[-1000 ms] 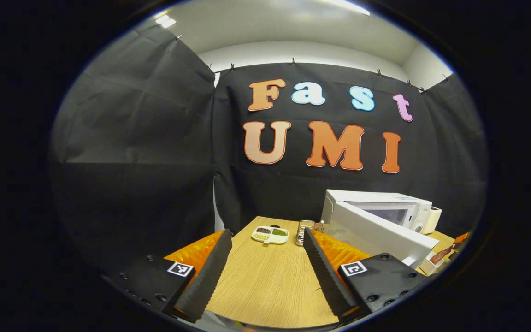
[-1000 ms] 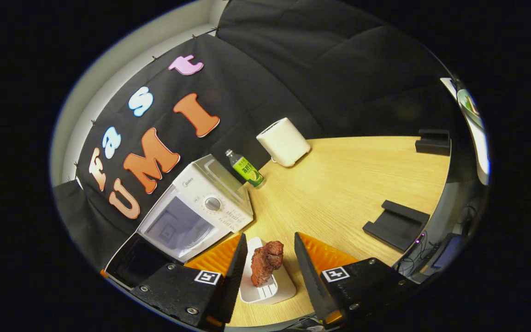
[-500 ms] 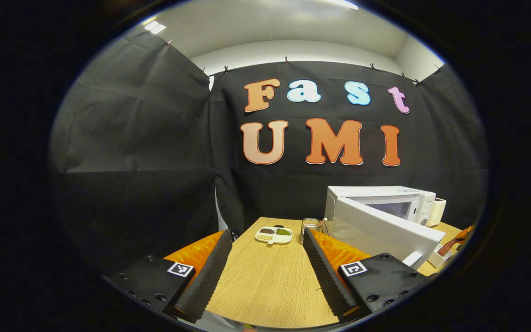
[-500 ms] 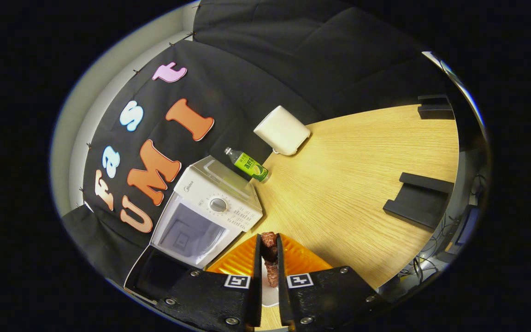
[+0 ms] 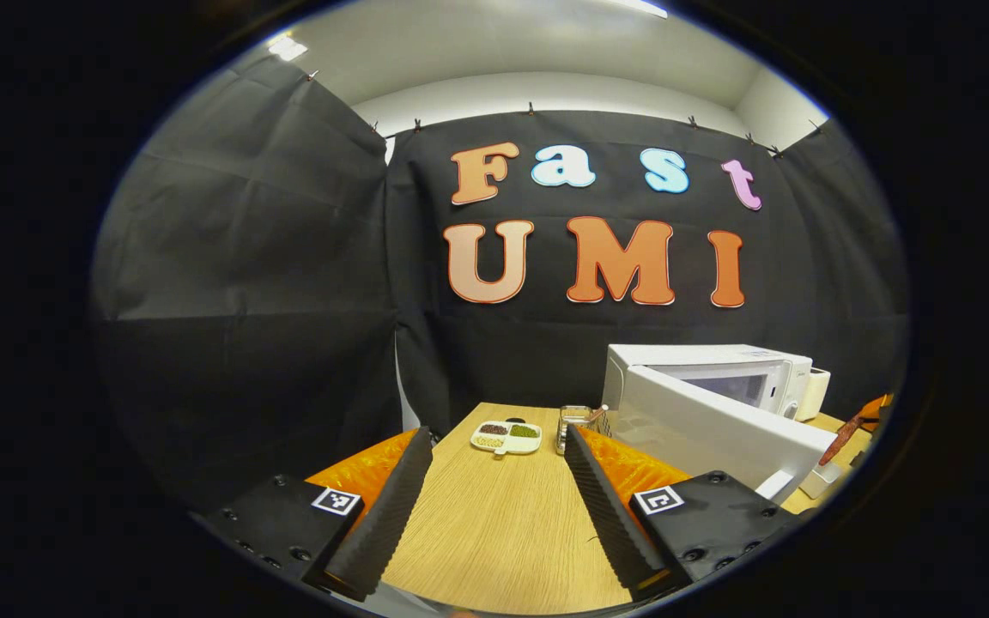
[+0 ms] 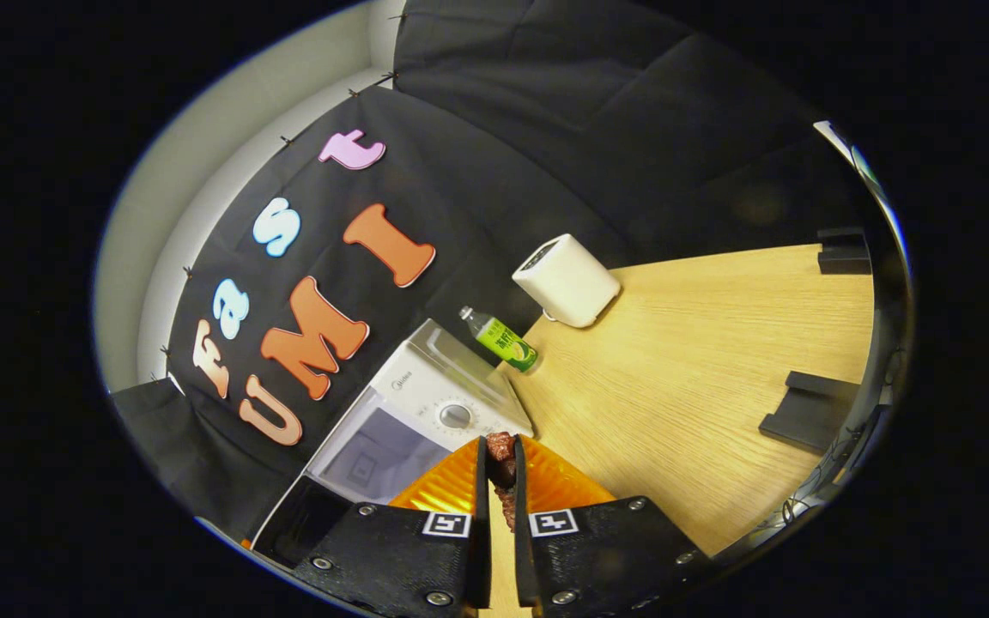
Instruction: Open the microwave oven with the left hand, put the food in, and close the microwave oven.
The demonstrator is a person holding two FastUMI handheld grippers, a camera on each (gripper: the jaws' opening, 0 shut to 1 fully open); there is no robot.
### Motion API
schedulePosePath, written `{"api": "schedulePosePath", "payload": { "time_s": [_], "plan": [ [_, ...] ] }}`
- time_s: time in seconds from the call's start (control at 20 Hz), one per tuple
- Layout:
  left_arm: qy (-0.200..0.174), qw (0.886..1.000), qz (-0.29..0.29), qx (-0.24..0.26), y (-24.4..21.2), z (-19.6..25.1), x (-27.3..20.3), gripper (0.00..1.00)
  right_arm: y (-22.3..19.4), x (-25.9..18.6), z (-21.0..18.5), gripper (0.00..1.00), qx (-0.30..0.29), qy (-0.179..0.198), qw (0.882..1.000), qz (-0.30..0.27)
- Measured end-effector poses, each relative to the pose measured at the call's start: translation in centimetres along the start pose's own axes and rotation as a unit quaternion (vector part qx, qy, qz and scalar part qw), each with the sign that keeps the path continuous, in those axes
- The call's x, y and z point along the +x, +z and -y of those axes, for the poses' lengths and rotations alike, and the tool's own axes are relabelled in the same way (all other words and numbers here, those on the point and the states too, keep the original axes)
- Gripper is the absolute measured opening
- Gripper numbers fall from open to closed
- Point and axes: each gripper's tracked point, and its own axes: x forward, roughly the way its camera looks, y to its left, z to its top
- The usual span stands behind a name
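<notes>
In the left gripper view, the left gripper (image 5: 490, 502) is seen at the bottom centre with its fingers spread wide and nothing held between them; bare table (image 5: 499, 532) lies under the gap. The microwave (image 5: 718, 378) stands at the lower right of the frame, its door (image 5: 718, 433) swung open toward the camera. A divided dish (image 5: 506, 436) and a glass (image 5: 572, 422) are placed at the far end of the table, near the centre. At the right edge, the meat (image 5: 842, 439) is seen lifted above a small white tray (image 5: 821, 481).

In the right gripper view, the right gripper (image 6: 500, 468) is seen at the bottom centre, its fingers clenched on the meat (image 6: 501, 451). The microwave (image 6: 434, 412) is just beyond the fingertips, at the lower centre-left, with its cavity open. A small logo is printed on its front, too small to be read. A green bottle (image 6: 503, 339) lies behind it, its label not legible, and a white toaster (image 6: 565, 281) stands at the upper centre.
</notes>
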Motion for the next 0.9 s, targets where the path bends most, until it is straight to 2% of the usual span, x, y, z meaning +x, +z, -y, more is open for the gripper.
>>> {"api": "schedulePosePath", "payload": {
  "time_s": [0.15, 0.35, 0.7, 0.9],
  "plan": [
    [0.000, 1.000, 0.001, 0.006, -0.1, 0.0, 0.4, 1.00, 0.5, 0.6, -3.5, 0.11, 0.012, 0.025, 1.000, 0.009],
    [-0.002, 1.000, 0.000, 0.008, -0.1, 0.1, 1.0, 0.97, -0.5, 1.9, -8.8, 0.10, 0.034, 0.069, 0.997, 0.011],
    [0.002, 1.000, 0.008, 0.014, 0.5, -0.3, 2.1, 1.00, -6.6, 6.1, -17.1, 0.10, 0.056, 0.122, 0.991, -0.012],
    [0.002, 1.000, 0.011, 0.013, 0.5, -1.0, 3.2, 1.00, -10.8, 10.2, -19.4, 0.10, 0.064, 0.118, 0.991, -0.016]
  ]
}}
